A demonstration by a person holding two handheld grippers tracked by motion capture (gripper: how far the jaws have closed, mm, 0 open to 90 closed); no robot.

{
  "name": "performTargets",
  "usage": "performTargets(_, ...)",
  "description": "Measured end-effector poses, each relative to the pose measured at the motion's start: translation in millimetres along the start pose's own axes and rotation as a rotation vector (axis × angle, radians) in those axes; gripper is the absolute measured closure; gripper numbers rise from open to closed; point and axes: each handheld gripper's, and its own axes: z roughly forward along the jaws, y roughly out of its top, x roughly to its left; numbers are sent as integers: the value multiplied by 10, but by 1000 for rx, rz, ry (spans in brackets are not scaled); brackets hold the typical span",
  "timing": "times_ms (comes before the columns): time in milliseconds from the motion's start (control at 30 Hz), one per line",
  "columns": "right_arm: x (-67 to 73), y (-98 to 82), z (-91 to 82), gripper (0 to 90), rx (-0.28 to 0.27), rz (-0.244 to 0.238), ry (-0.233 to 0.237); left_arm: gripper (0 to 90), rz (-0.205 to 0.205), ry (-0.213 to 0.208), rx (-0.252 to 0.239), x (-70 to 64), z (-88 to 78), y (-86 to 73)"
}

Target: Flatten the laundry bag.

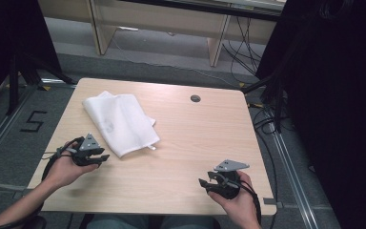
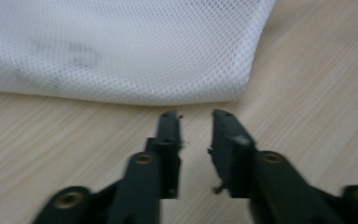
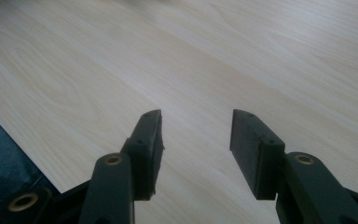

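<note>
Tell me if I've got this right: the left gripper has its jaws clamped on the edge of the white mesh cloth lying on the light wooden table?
Not quite. The left gripper has its jaws open and empty, just short of the white mesh cloth, not clamped on it. The left gripper view shows bare table between the tips and the cloth's edge. The cloth does lie on the light wooden table.

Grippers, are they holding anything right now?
No. The left gripper is open just short of the white mesh cloth; the right gripper is open over bare table.
</note>
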Motion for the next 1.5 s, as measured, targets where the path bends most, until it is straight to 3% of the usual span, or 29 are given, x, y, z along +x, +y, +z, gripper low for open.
performTargets(100,18,-8,12,545,3,-33,-2,870,32,-15,20,-2,18,25)
performTargets(133,26,-7,18,545,-4,-30,1,883,50,-22,49,13,29,29)
performTargets(233,34,4,31,545,-1,-24,8,894,35,-29,66,-3,127,30)
performTargets(267,28,-13,82,545,-56,-34,-3,895,38,-24,68,-7,154,47)
performTargets(333,16,1,42,545,1,-33,8,897,60,-13,64,1,203,115)
performTargets(433,13,10,36,545,13,-13,12,899,112,18,53,32,301,259)
performTargets(500,1,6,35,545,7,-25,6,898,64,18,54,28,390,345)
performTargets(600,16,2,18,543,5,-5,12,897,50,45,73,49,543,462)
performTargets(633,3,-5,20,542,0,-26,6,896,50,30,85,53,588,488)
performTargets(700,18,-3,5,540,0,-3,16,896,44,29,104,60,674,520)
performTargets(733,27,-2,-1,540,-2,5,20,896,54,34,114,66,709,530)
performTargets(767,16,-3,1,539,-9,-16,16,897,60,37,129,63,740,533)
performTargets(800,15,1,-1,539,-10,-19,18,897,88,46,137,71,767,540)
performTargets(833,14,5,-4,539,-5,-19,21,897,108,53,141,69,780,540)
performTargets(900,12,4,-1,539,-5,-21,22,897,99,52,148,40,794,530)
performTargets(933,12,3,0,538,-5,-20,23,897,118,45,158,46,783,539)
performTargets(967,11,2,1,538,-4,-20,23,897,96,28,161,34,784,535)
performTargets(1133,34,7,-5,538,-1,-3,28,896,146,25,169,-47,776,539)
performTargets(1200,55,7,-5,538,-1,10,27,897,122,-3,172,-106,775,541)
performTargets(1267,27,5,8,538,-6,-27,22,897,137,-9,168,-155,780,549)
performTargets(1500,37,12,2,539,7,-15,27,897,203,-39,164,-333,797,594)
